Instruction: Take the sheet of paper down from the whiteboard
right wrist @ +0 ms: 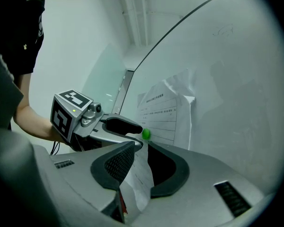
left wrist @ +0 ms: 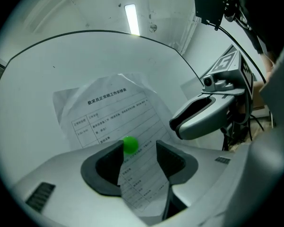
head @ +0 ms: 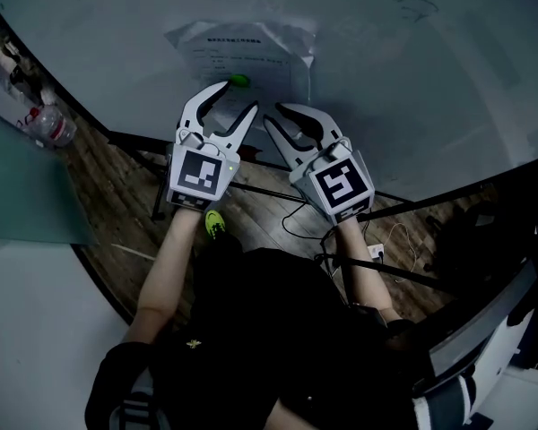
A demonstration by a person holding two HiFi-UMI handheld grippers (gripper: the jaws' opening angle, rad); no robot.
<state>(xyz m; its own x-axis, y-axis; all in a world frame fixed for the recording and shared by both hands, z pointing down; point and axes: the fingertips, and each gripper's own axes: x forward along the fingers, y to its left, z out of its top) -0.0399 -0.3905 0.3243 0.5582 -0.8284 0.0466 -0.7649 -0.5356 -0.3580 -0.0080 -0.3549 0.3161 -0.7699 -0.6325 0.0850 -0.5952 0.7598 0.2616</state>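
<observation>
The sheet of paper [head: 242, 52], upper centre, hangs under a green magnet [head: 238, 81]. The left gripper [head: 237, 98] and right gripper [head: 291, 115] straddle its bottom edge, both released. I'd pluck the magnet first.

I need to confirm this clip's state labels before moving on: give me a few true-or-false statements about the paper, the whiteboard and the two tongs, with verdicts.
1. The sheet of paper hangs on the whiteboard under a green magnet. True.
2. The left tongs are clamped on the magnet. False: their jaws stand apart, with the paper's lower part between them.
3. The right tongs are open, with the paper's edge between their jaws. True.
4. The paper is blank. False: it carries printed lines and a table.
</observation>
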